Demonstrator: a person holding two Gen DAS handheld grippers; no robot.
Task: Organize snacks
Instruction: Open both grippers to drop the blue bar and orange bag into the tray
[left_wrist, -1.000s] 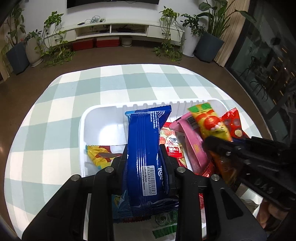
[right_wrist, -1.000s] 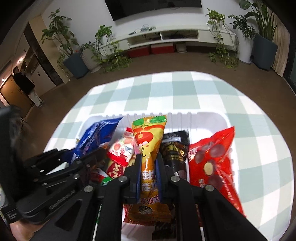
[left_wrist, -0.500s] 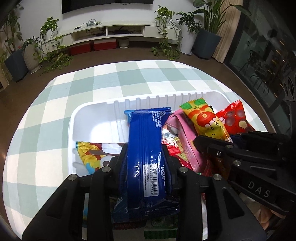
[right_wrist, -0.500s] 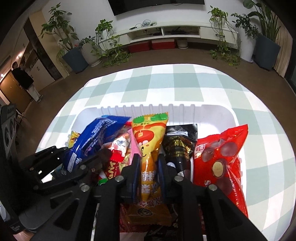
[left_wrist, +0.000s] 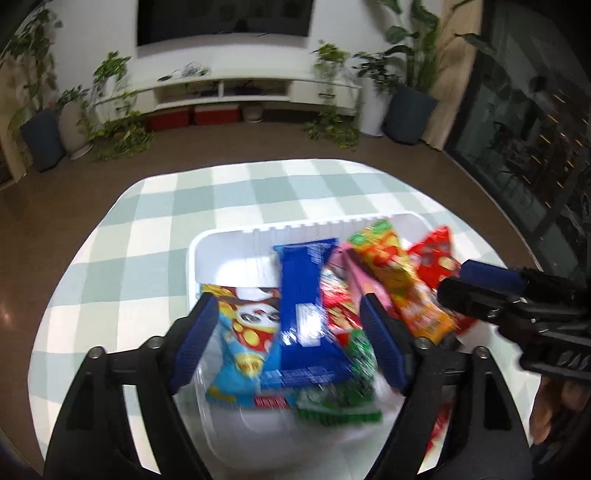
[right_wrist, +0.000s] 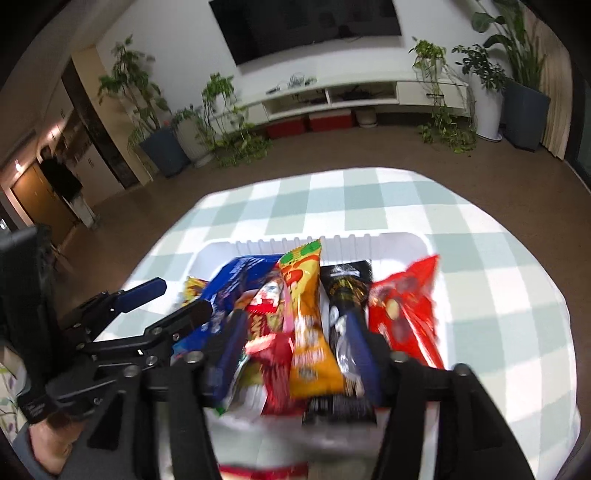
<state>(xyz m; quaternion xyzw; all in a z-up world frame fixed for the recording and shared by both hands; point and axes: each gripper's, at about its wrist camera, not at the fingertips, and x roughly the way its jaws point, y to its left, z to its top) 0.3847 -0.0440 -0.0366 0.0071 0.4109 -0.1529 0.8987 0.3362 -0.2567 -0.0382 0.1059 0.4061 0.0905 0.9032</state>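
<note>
1. The left gripper (left_wrist: 288, 325) has its jaws spread and opening; the blue snack pack (left_wrist: 306, 306) lies between them, but neither blue pad touches it.
2. The right gripper (right_wrist: 295, 350) is likewise opening, with the orange snack pack (right_wrist: 306, 332) between the jaws and clear of both pads.
3. All the snacks sit in a white bin (left_wrist: 229, 240) on a table with a green-and-white checked cloth (left_wrist: 155, 229).
4. In the left wrist view the near end of the bin is smeared by motion blur, so the print on the green packet (left_wrist: 343, 402) and on the cartoon-printed blue-and-yellow packet (left_wrist: 243, 332) cannot be read.
5. A red packet (left_wrist: 436, 254) at the right end of the bin is partly covered by the right gripper's black frame in that view; a pink packet (left_wrist: 354, 269) shows only as a strip between its neighbours.
6. In the right wrist view a black packet (right_wrist: 347, 291) stands between the orange pack and the red one, its lower part hidden behind the gripper's right finger (right_wrist: 358, 354).
7. The bin's near rim is cut off by the gripper bodies in both views.
8. A person's hand (right_wrist: 51, 443) holding the left gripper shows only at the lower left corner, mostly out of frame.
</note>
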